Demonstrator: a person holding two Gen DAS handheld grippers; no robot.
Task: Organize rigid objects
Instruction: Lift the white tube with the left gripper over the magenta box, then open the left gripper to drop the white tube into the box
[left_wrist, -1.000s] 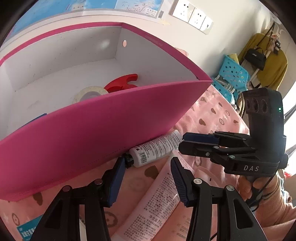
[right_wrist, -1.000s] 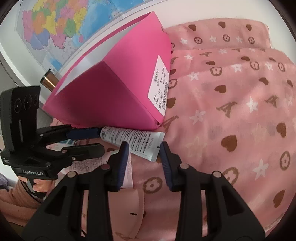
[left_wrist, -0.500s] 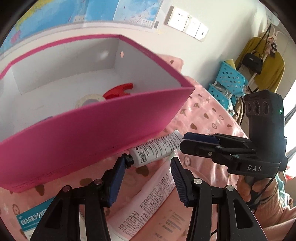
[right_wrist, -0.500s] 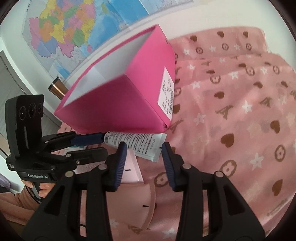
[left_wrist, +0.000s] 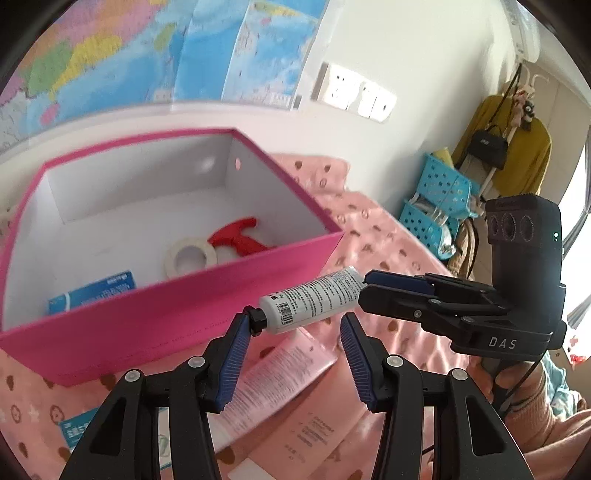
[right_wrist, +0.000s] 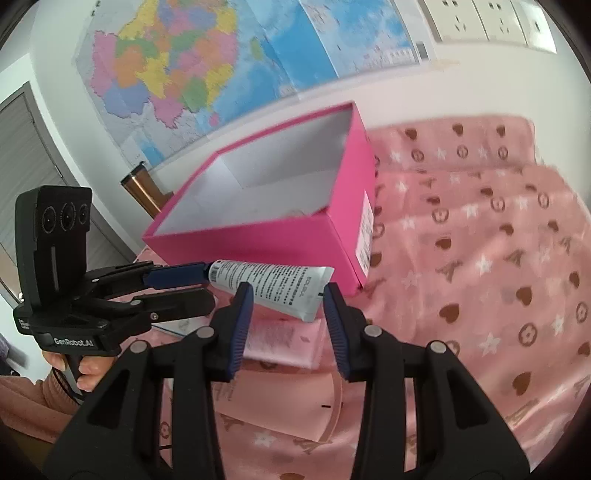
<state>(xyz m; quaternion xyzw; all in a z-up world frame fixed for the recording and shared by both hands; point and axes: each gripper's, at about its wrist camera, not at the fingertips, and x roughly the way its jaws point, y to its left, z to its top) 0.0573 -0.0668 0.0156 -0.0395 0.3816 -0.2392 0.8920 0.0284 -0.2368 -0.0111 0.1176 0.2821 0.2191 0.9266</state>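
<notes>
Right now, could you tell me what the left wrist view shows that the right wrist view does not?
Only the left wrist view looks down onto the box's contents: a roll of tape, a red plastic piece and a blue carton. It also shows the blue baskets and a yellow coat. Only the right wrist view shows the box's white label and a copper-coloured cup. Both show the pink box, the white tube in front of it, the wall map and the patterned pink cloth.

White tube (left_wrist: 314, 297), apparently off the cloth, higher beside box (left_wrist: 207, 328).
</notes>
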